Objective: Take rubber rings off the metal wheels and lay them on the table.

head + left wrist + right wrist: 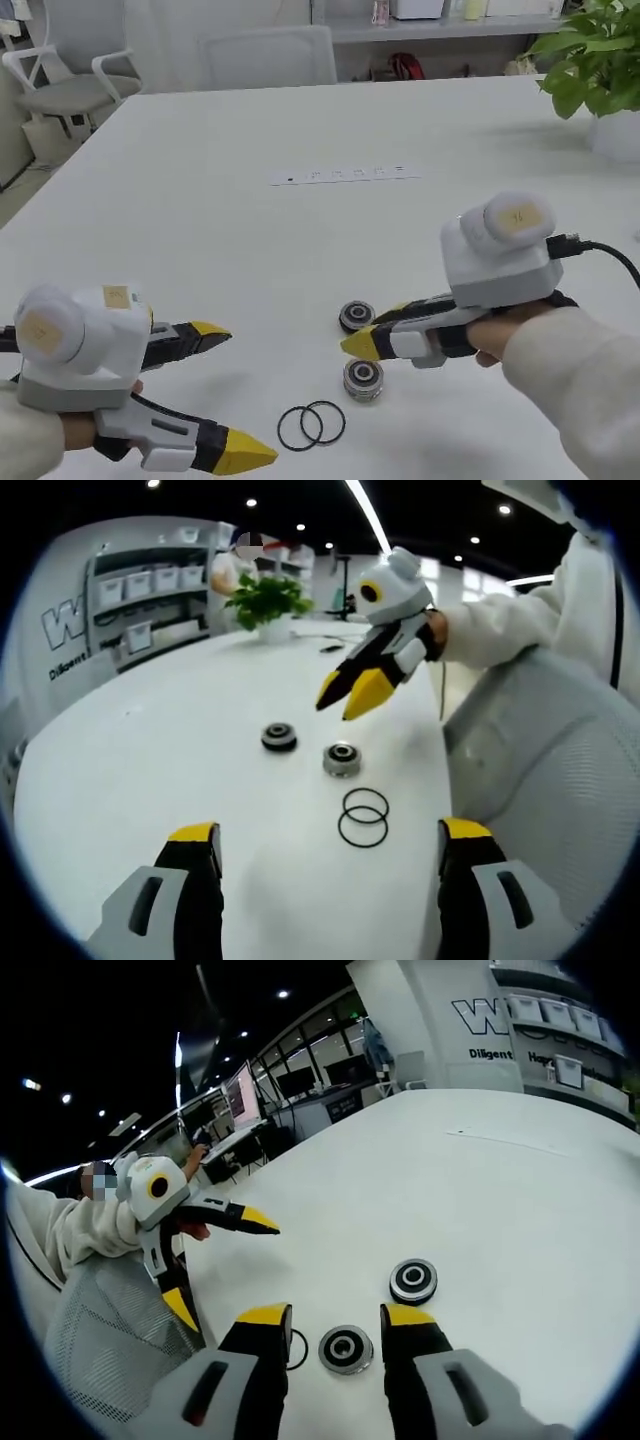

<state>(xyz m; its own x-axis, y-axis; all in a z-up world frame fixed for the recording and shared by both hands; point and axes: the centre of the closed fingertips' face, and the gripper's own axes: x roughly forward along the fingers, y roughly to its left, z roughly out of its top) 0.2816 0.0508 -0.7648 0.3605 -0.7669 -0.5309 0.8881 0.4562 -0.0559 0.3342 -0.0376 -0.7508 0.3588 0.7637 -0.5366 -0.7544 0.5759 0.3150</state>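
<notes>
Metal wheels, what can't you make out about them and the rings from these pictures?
Far wheel: head view, a jaw of the right gripper overlaps its edge; rings left in its groove too small to count.
Near wheel: groove too small to tell if bare.
Rubber rings: right gripper view, mostly hidden behind that gripper's own jaw.

Worktop: a broad white worktop (200, 200).
Seating: a pale chair (60, 85) at the far left corner.
Greenery: a potted plant (590, 60) on the right.
Wall: shelves (140, 600) of white bins.
Light: ceiling spots (250, 502).
</notes>
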